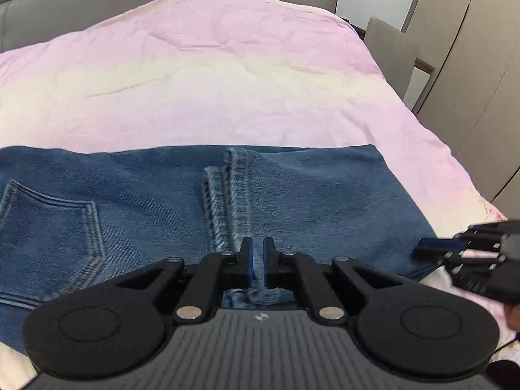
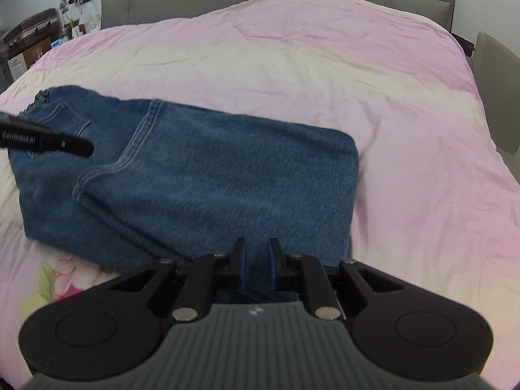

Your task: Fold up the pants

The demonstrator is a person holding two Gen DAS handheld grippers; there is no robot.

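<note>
A pink bed (image 2: 292, 65) holds folded blue jeans (image 2: 201, 178) lying flat near its front edge. Above them, the left gripper (image 1: 258, 253) is nearly closed and empty; the right gripper (image 2: 256, 256) is narrowly parted, grasp unclear

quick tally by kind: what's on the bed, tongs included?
Jeans: 1, blue denim, folded, lying on the pink duvet
Tongs: 2, left tongs and right tongs, both over the denim
Duvet: 1
Total: 4
</note>
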